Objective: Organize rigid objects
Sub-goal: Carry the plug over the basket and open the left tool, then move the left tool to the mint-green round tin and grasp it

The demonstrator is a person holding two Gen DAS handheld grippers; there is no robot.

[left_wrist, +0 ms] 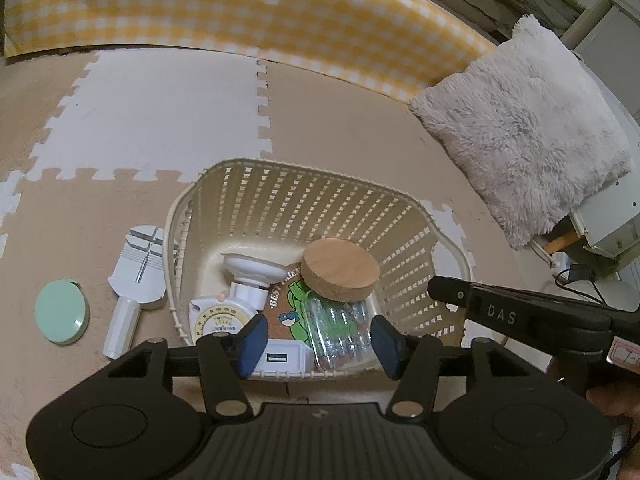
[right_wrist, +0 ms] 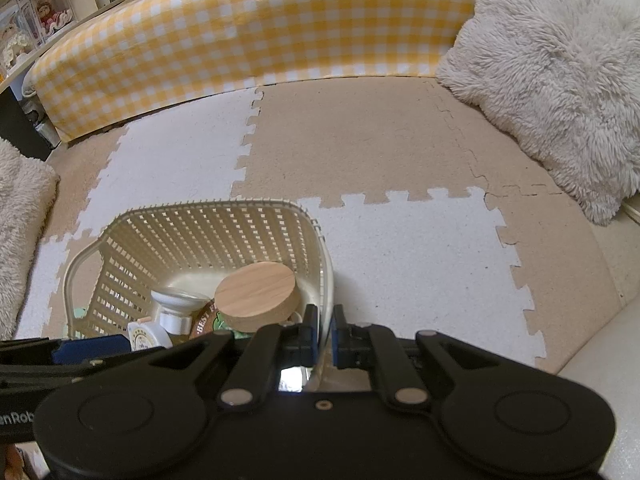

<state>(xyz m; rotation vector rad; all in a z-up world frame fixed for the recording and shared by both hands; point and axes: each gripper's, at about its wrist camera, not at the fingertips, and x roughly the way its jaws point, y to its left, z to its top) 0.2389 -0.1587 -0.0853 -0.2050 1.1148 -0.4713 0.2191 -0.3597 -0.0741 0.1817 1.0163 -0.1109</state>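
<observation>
The foam-mat floor (left_wrist: 340, 120) carried everything, and the cream lattice basket (left_wrist: 280, 184) sat in the middle of it as the collecting place. Inside the basket lay a glass jar with a wooden lid (left_wrist: 340, 270) on its side, a white suction-cup thermometer dial (left_wrist: 219, 320), a round cork coaster with a cartoon print (left_wrist: 286, 300) and a white USB charger (left_wrist: 282, 358) at the near wall, so most of the rigid things seemed already gathered.

Two pieces remained on the floor just left of the basket: a white watch-band tool (left_wrist: 138, 276) lying near the basket's left wall, and a mint-green round compact (left_wrist: 62, 312) farther left. These looked like what was left to sort.

The right gripper (right_wrist: 325, 330) held the basket's right rim (right_wrist: 326, 272), its fingers (right_wrist: 310, 330) brought close together around the wall there, apparently to steady the basket.

The left gripper (left_wrist: 318, 340) hovered over the near part of the basket, tilted downward, its blue-padded fingers (left_wrist: 252, 344) spread wide and holding nothing, probably free for the next pickup at the left.
</observation>
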